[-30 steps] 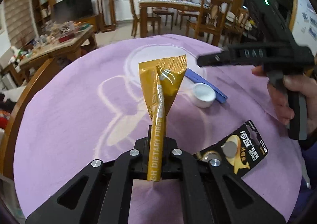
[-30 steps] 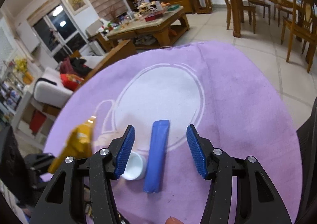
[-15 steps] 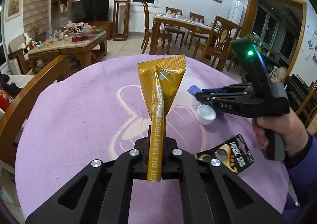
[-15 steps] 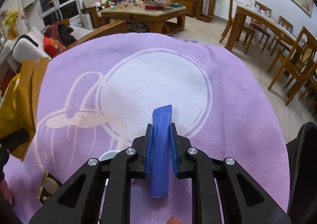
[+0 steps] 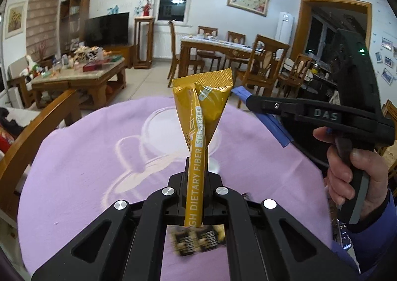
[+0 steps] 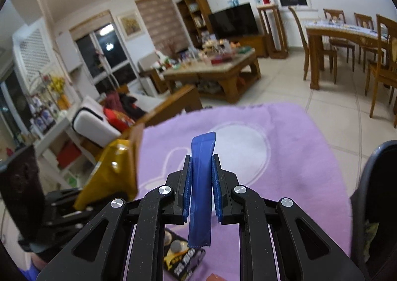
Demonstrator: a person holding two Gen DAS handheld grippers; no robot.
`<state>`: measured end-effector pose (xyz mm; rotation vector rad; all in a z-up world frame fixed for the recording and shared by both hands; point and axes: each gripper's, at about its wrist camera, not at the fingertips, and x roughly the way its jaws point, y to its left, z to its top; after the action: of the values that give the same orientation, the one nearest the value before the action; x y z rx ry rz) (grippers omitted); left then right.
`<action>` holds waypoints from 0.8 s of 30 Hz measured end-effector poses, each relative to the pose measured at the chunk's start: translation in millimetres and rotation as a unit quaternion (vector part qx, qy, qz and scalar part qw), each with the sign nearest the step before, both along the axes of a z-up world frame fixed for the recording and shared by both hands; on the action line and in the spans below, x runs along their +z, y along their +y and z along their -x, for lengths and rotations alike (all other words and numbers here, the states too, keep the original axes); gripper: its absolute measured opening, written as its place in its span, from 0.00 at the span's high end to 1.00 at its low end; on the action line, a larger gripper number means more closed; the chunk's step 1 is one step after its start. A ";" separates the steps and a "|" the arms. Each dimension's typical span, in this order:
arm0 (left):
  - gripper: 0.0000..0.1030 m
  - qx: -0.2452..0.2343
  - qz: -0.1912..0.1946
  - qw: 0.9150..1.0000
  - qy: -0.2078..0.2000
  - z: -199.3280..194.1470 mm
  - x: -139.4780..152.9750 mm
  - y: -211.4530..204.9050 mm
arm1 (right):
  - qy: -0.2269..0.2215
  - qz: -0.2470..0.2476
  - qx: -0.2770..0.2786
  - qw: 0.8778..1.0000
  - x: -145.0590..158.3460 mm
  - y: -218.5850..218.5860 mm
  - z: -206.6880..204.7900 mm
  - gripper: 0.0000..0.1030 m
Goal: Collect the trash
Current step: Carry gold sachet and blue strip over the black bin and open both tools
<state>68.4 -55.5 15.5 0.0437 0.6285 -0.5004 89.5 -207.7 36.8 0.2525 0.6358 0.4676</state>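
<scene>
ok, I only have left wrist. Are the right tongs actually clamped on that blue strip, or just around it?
Observer: Clamped. In the right wrist view the right tongs have just been closing, and both pads press the blue strip between them.
Operator: The battery card is only blur here. Is it on the table?
Observer: Yes. It lies flat on the purple cloth, under the strip's hanging lower end, and nothing holds it.
Operator: Any bin in sight?
Observer: Only a dark rounded rim at the right edge of the right wrist view. I can't tell what it is.
</scene>
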 end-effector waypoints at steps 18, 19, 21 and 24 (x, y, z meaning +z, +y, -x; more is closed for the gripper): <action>0.95 -0.115 0.009 0.993 -0.009 8.9 10.2 -153.9 | -0.030 -0.079 -0.160 0.983 6.7 -255.8 93.0 0.84; 0.95 -0.121 0.013 0.993 -0.008 9.8 8.9 -160.2 | -0.029 -0.082 -0.166 0.982 3.9 -266.5 97.6 0.84; 0.95 -0.133 0.019 0.991 -0.004 12.3 6.6 -175.1 | -0.026 -0.091 -0.183 0.979 -3.0 -294.8 106.3 0.84; 0.95 -0.150 0.031 0.988 0.005 10.9 3.7 -198.9 | -0.023 -0.100 -0.202 0.974 -12.2 -325.3 119.9 0.84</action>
<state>57.4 -254.4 19.3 0.0776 0.6188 -0.8115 -30.5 -533.0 24.5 0.5496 0.4757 0.1445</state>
